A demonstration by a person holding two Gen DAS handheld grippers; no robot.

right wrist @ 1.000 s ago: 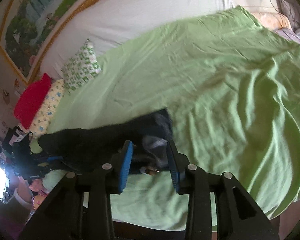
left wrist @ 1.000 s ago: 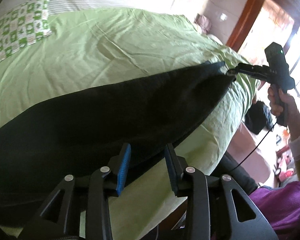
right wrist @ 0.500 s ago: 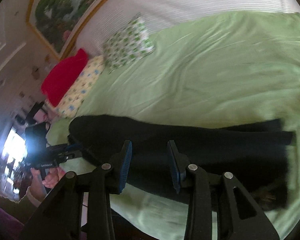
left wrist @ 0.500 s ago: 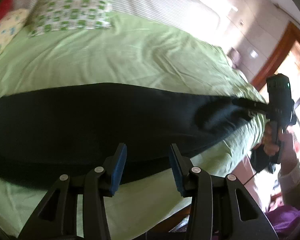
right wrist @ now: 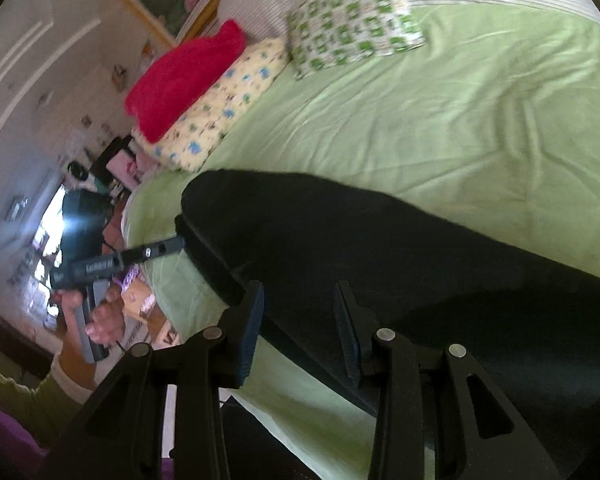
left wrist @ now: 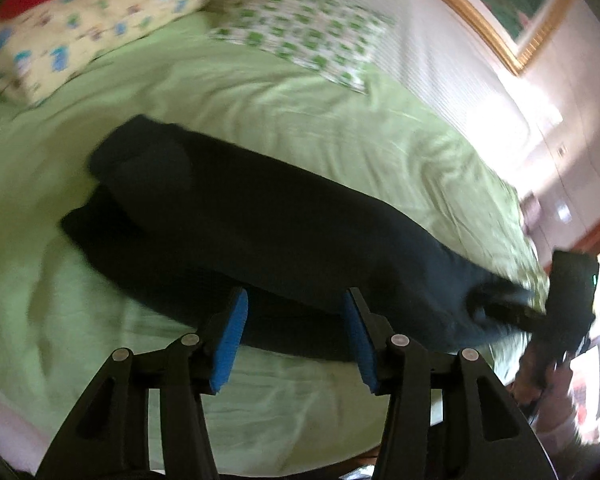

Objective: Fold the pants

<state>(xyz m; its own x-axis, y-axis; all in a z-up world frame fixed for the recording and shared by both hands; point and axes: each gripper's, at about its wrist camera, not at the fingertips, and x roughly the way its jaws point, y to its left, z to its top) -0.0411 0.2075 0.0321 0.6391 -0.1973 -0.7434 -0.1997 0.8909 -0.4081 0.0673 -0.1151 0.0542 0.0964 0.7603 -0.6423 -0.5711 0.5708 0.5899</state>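
Bed (left wrist: 340, 128) with green sheet fills both views, headboard end carries a green-check pillow (left wrist: 300, 32), a yellow print pillow (right wrist: 220, 108) and a red cushion (right wrist: 184, 80). Black pants (left wrist: 260, 232) lie stretched in a long band across the near part of the sheet, close to the mattress edge (blurred, so fold layers unclear). They look soft, limp and light, dark fabric that should drape and sag wherever unsupported, not slippery on cotton by my guess; best hold points are the two ends, waistband and hems, pinching through all layers at a corner. Left wrist view: left tongs (left wrist: 296, 336) hang over the near edge of the pants, jaws wide apart, nothing between the blue pads (left wrist: 230, 340). Same view shows the far right end of the pants bunched at the other tool's tip, too blurred to tell if that end is pinched. Right wrist view: right tongs (right wrist: 298, 324) jaws parted, fabric lies under them but no clamp visible. Only this view shows the person's left hand (right wrist: 100, 316) on its handle and the left tool's tip touching the rounded pants end by the yellow pillow; grip there cannot be confirmed. Only the left view shows a gold picture frame (left wrist: 512, 52) near the bright wall.
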